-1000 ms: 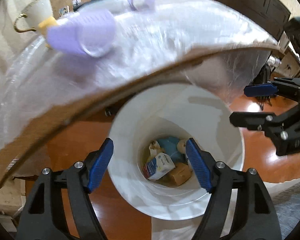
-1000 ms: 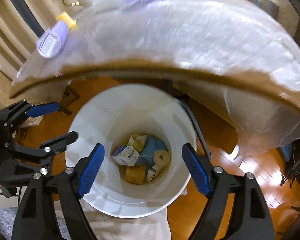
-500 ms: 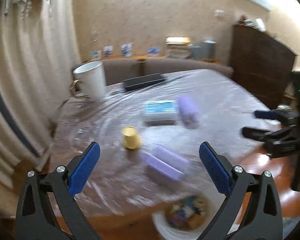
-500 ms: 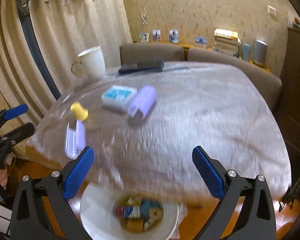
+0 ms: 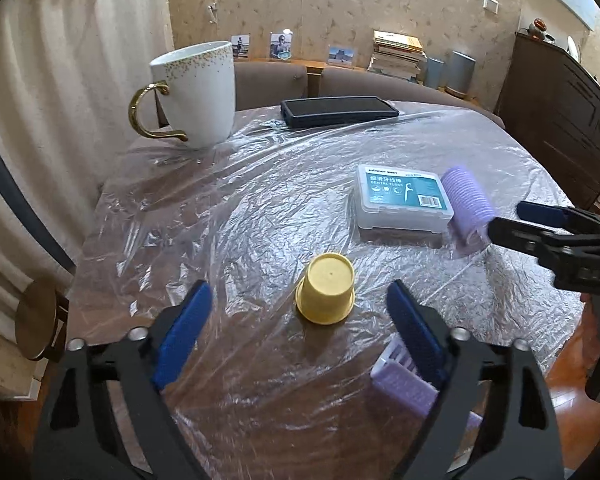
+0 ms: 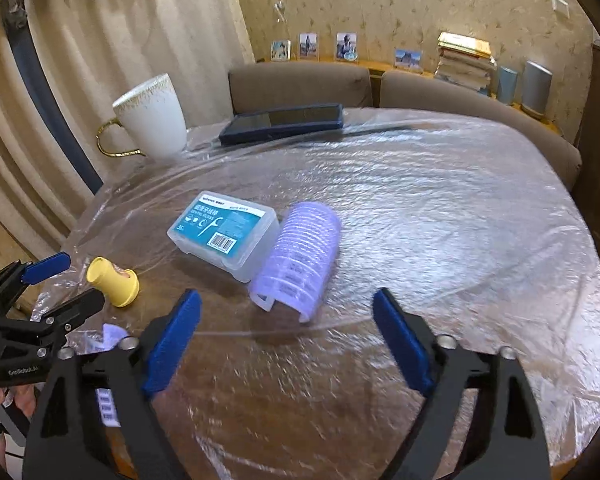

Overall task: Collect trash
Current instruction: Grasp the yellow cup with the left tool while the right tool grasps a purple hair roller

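A yellow cap (image 5: 326,288) stands upside down on the film-covered table (image 5: 228,216). My left gripper (image 5: 298,320) hovers just short of it, its jaws closing, pads apart from the cap and holding nothing. One purple hair roller (image 6: 300,256) lies against a dental floss box (image 6: 224,236). My right gripper (image 6: 286,308) hangs over the roller's near end, its jaws closing with nothing touching the pads. A second purple roller (image 5: 400,384) lies by the near table edge, partly hidden behind my left gripper's right finger.
A white mug (image 5: 198,92) with a gold handle and a dark phone (image 5: 338,110) sit at the far side. Brown chairs (image 6: 300,80) stand behind the table, a dark cabinet (image 5: 556,104) to the right. The right gripper (image 5: 512,220) reaches in beside the floss box (image 5: 402,196).
Both grippers have come up from over the white bin below the table edge and now look across the tabletop. Their jaws stood wider half a second ago and have narrowed.
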